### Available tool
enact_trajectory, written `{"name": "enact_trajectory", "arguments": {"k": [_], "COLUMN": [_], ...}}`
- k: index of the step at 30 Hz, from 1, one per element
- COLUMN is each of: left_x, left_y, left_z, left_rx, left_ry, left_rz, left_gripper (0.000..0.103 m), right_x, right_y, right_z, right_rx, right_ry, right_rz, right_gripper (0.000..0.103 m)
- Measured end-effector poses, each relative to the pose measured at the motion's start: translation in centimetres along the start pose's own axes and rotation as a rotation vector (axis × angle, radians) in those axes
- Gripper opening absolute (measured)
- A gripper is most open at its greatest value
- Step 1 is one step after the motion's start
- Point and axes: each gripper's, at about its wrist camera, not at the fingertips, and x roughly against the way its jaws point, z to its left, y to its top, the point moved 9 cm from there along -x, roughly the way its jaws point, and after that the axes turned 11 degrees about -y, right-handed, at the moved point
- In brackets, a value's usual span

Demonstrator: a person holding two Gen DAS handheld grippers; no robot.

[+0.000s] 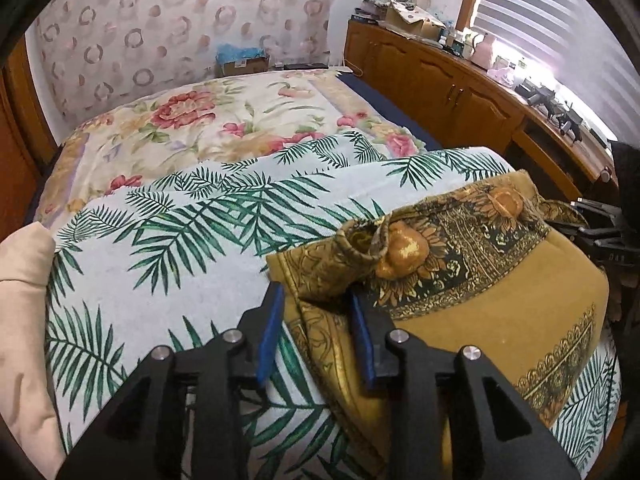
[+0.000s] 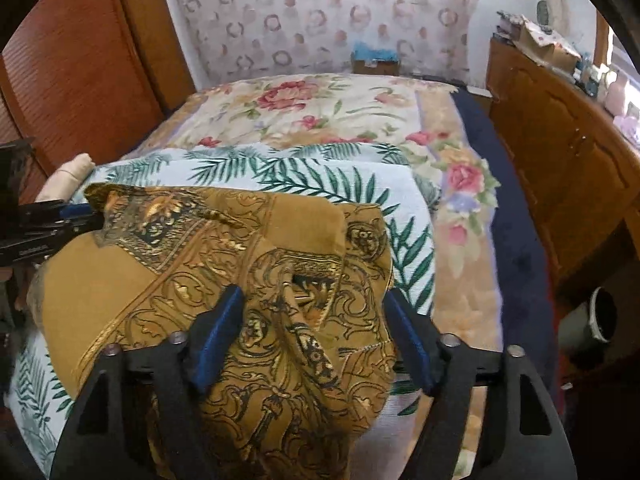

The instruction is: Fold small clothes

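1. Straddling the near part of the ochre patterned garment (image 1: pixel 500 316), both grippers point down at it on the palm-leaf cloth (image 1: pixel 168 240) near the foot edge of the bed (image 2: pixel 472 288).
2. The left gripper (image 1: pixel 316 300) has its jaws released, parted narrowly, with a bunched fold of the garment's left border lying between the blue pads (image 1: pixel 272 332); the cloth looks loose there, not pinched.
3. The right gripper (image 2: pixel 314 300) has its jaws released and standing wide, one on either side of a raised hump of fabric at the garment's right side, neither pad pressing on it.
4. By my reading, the step in hand is taking hold of the two near corners to begin a fold; nothing is neatly folded yet.
5. The next move likely calls for closing each pair of jaws on a single flat edge, not on the bunched fold, so the layers do not drag.
6. The garment is thin and limp, mustard with dark and gold scrollwork and sunflower borders, rumpled, with a rolled opening near its middle.
7. Farther off lies a floral bedspread (image 1: pixel 208 120), then the circle-patterned wall.
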Motion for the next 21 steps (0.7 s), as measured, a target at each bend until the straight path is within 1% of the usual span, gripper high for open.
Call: {"name": "enact_trajectory", "arguments": {"k": [1,2,3,4,5,7,8,10,12,13,18,21], "left_x": [0.0,0.0,0.0,0.1,0.1,0.3,0.5,1.2,2.5,3.6,9.4,13.4], "left_y": [0.1,0.2,0.2,0.2,0.2,0.2,0.2,0.2,0.5,0.8,1.4,1.1], "left_z": [0.1,0.1,0.2,0.2,0.2,-0.1,-0.2,-0.4,-0.6,-0.9,-1.5,-1.2], "left_rx": [0.006,0.012,0.014,0.016,0.019,0.024,0.037,0.041,0.050,0.056,0.043,0.034], "left_ry": [-0.004,-0.009,-0.014,-0.023,-0.039,-0.081,-0.113,-0.142,-0.158,-0.178,-0.185,-0.161], "left_rz": [-0.003,-0.008,-0.013,-0.021,-0.029,-0.039,-0.046,-0.064,-0.102,-0.134,-0.257,-0.330], "left_gripper": [0.031,0.031,0.031,0.029,0.028,0.014,0.007,0.005,0.004,0.004,0.004,0.003], "right_x": [0.1,0.1,0.2,0.3,0.4,0.6,0.8,1.6,2.8,3.5,7.8,10.4], "right_y": [0.0,-0.1,-0.1,-0.1,-0.2,-0.1,-0.1,0.1,0.5,0.7,2.5,3.8], "right_z": [0.2,0.5,0.8,1.0,1.2,1.4,1.5,1.7,2.1,2.3,3.7,5.3], "right_rx": [0.003,0.005,0.005,0.004,0.004,0.018,0.025,0.037,0.050,0.052,0.066,0.084], "right_ry": [0.014,0.025,0.045,0.060,0.080,0.080,0.078,0.055,0.023,0.013,-0.007,0.000], "right_rz": [-0.001,0.000,0.003,0.004,0.002,-0.008,-0.017,-0.059,-0.109,-0.132,-0.248,-0.319], "right_gripper": [0.055,0.050,0.042,0.030,0.026,0.016,0.015,0.011,0.010,0.010,0.009,0.009]}}
